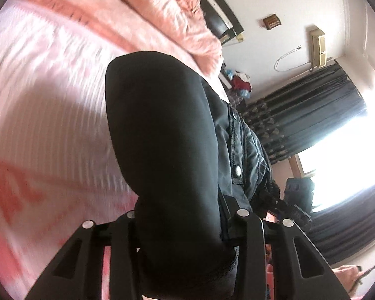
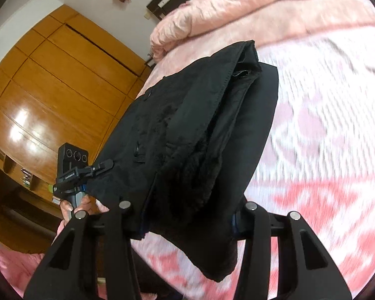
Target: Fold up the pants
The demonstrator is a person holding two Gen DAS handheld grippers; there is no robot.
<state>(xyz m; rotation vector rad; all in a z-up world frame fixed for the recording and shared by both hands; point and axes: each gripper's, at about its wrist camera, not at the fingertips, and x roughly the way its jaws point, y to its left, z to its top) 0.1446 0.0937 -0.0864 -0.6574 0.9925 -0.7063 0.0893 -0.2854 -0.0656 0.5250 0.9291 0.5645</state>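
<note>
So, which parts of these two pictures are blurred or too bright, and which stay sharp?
Left wrist view: the window is blown out white, the striped bedspread is smeared by motion blur, and the black pants stay fairly sharp. Right wrist view: the bedspread is blurred too, and glare spots sit on the wooden wardrobe.

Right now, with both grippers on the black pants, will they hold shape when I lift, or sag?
Probably sag: the black pants drape limply past the right gripper. They look thick and lined, so likely heavy for cloth. The folded layers gape apart at the far end, so they may slide open in the left gripper.
</note>
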